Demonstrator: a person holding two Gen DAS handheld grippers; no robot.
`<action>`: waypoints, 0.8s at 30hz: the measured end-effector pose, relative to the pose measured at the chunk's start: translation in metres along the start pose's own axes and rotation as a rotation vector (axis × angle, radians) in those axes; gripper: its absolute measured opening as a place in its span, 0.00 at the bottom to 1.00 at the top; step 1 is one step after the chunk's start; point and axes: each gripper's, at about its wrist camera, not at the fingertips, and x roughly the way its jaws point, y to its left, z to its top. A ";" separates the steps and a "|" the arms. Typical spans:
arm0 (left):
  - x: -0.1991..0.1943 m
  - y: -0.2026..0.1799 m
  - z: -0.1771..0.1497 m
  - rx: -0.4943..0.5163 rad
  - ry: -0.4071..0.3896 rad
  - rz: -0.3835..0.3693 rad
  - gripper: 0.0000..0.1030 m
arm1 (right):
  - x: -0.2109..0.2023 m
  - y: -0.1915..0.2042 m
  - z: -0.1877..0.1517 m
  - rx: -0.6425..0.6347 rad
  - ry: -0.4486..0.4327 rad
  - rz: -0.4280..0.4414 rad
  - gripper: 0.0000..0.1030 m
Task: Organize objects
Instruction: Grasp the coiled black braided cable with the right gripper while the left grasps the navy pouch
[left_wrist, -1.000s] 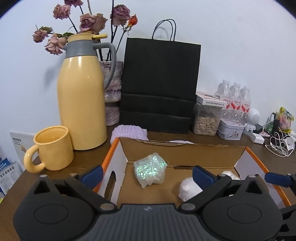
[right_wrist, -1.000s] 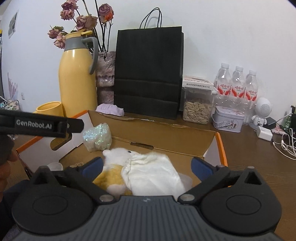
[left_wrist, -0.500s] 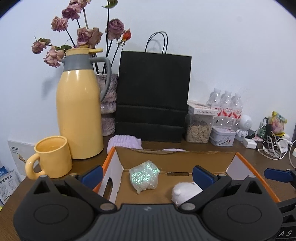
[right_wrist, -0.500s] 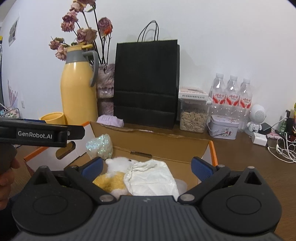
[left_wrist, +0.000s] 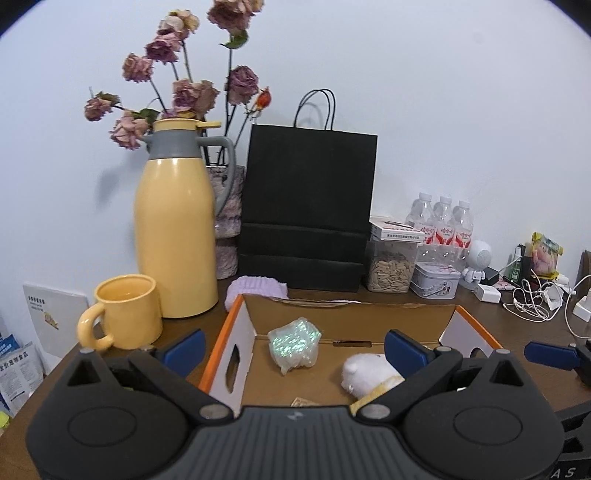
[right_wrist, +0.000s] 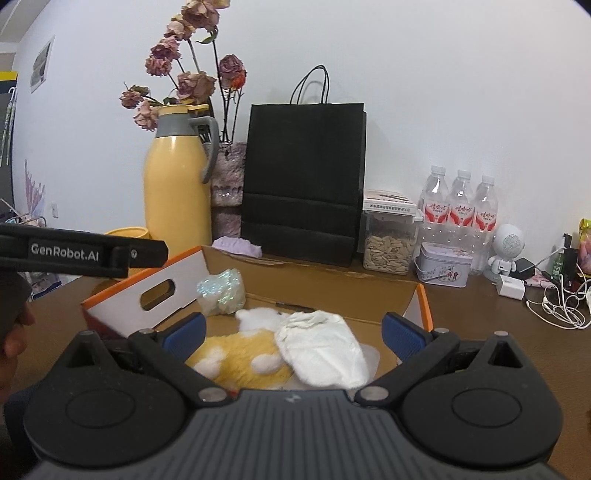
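Both the left gripper (left_wrist: 294, 341) and right gripper (right_wrist: 293, 328) hang with jaws spread wide, holding nothing; inside the cardboard box (right_wrist: 314, 282) lie a shiny packet (left_wrist: 294, 343), a plush toy (right_wrist: 243, 356) and a white cloth (right_wrist: 321, 349).

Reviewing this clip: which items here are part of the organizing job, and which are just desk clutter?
Job items: cardboard box; inside it, iridescent packet, yellow-and-white plush toy, white cloth.

Clutter: yellow thermos, yellow mug, black paper bag, seed jar, water bottles, tin, cables.
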 end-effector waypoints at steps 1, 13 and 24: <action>-0.004 0.002 -0.001 0.000 -0.002 0.000 1.00 | -0.004 0.002 -0.001 0.002 -0.002 0.004 1.00; -0.053 0.019 -0.033 0.028 0.041 0.012 1.00 | -0.043 0.028 -0.029 0.018 0.036 0.045 1.00; -0.082 0.047 -0.073 0.043 0.145 0.009 1.00 | -0.053 0.063 -0.065 -0.004 0.173 0.104 1.00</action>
